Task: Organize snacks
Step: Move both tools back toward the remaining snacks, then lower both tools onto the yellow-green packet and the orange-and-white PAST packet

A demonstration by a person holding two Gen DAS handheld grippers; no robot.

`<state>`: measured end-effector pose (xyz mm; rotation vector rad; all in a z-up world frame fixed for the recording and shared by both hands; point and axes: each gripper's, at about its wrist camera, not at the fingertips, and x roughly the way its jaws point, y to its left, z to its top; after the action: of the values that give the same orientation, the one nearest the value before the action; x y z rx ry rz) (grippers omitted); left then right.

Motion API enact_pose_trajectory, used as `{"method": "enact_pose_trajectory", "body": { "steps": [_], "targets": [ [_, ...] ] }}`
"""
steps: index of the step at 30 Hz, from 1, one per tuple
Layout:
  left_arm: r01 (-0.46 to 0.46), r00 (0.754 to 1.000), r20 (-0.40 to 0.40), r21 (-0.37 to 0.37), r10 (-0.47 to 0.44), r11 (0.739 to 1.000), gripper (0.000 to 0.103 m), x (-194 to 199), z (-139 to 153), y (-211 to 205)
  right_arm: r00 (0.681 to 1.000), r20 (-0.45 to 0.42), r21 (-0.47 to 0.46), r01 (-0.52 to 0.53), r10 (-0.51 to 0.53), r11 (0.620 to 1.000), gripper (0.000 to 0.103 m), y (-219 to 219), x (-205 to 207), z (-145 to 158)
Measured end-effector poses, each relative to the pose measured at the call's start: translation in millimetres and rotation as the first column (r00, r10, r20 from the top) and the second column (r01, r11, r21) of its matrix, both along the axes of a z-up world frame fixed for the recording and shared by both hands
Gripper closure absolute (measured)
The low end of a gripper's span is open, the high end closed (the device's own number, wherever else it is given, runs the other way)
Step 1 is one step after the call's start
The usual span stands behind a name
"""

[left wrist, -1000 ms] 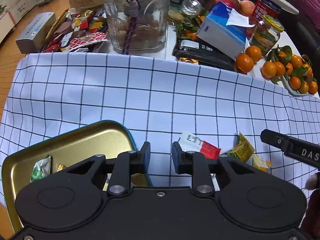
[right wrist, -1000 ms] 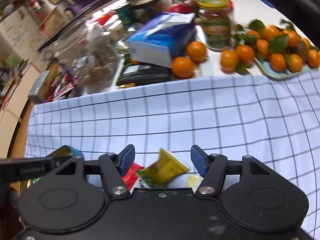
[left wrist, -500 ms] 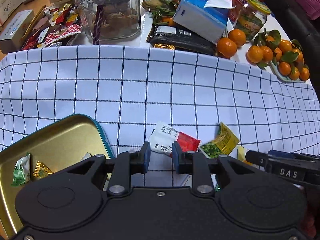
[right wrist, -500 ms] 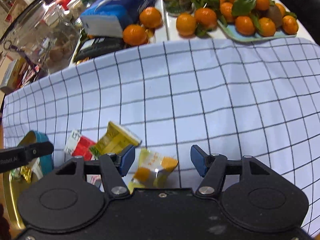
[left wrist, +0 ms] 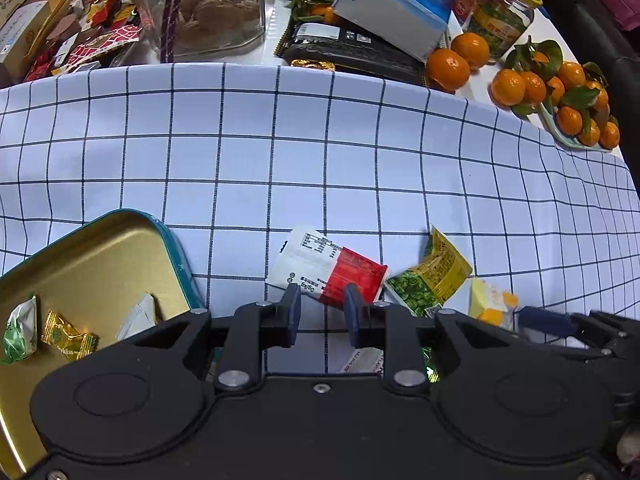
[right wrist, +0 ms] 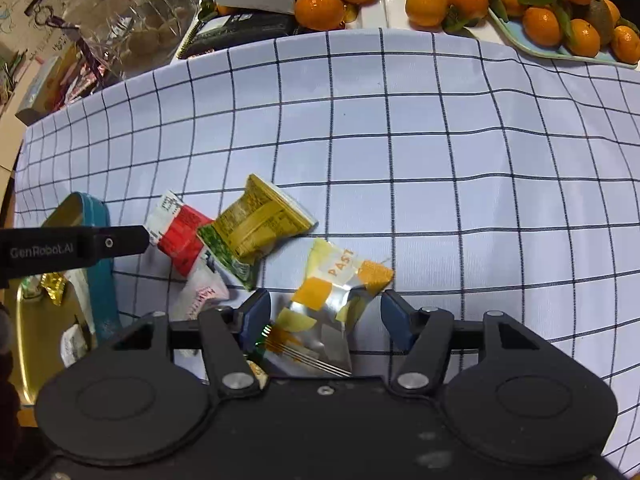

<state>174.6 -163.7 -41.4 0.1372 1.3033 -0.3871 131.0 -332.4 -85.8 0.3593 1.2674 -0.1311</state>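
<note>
Loose snacks lie on the checked cloth point(left wrist: 280, 152): a red-and-white packet point(left wrist: 332, 268) point(right wrist: 180, 236), a green-and-yellow pea packet point(left wrist: 432, 276) point(right wrist: 256, 228), a yellow-orange foil packet point(right wrist: 332, 280) point(left wrist: 490, 304) and a pink-white packet point(right wrist: 202, 294). A gold tin with a teal rim point(left wrist: 100, 264) point(right wrist: 100, 280) at the left holds a green candy point(left wrist: 18, 332), a gold candy point(left wrist: 68, 340) and a white packet point(left wrist: 136, 316). My left gripper point(left wrist: 322, 304) is narrowly open, its tips just at the red-and-white packet's near edge. My right gripper point(right wrist: 326, 310) is open and straddles the foil packet without pressing it.
Beyond the cloth stand a glass jar point(left wrist: 212, 4), a blue tissue box point(left wrist: 392, 8), a black notebook point(left wrist: 352, 52), a yellow-lidded jar point(left wrist: 504, 20) and a plate of tangerines point(left wrist: 560, 92). Wrapped snacks point(left wrist: 80, 40) are piled at the far left.
Both grippers tipped downward and sank toward the cloth. The left one closed in on the red-and-white packet. The right one shifted from the pea packet to over the foil packet.
</note>
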Motion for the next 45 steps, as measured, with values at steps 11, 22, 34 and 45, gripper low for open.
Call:
{"method": "enact_pose_trajectory", "body": {
  "steps": [11, 22, 34, 45],
  "targets": [
    [0.05, 0.999, 0.012, -0.049, -0.049, 0.998, 0.07, -5, 3, -7, 0.998, 0.022, -0.074, 0.064, -0.062, 0.995, 0.041, -20, 3, 1],
    [0.06, 0.998, 0.024, -0.087, -0.058, 0.994, 0.07, -7, 4, -24, 1.0, 0.027, -0.105, 0.001, 0.002, 0.994, 0.042, -11, -1, 3],
    [0.173, 0.981, 0.102, -0.106, -0.162, 0.979, 0.07, -21, 11, -53, 0.998, 0.032, -0.107, 0.051, -0.048, 0.993, 0.045, -39, -12, 4],
    [0.229, 0.968, 0.107, -0.013, -0.226, 0.973, 0.058, -27, -4, -72, 0.997, 0.026, -0.085, 0.079, -0.077, 0.993, 0.044, -51, -14, 3]
  ]
}}
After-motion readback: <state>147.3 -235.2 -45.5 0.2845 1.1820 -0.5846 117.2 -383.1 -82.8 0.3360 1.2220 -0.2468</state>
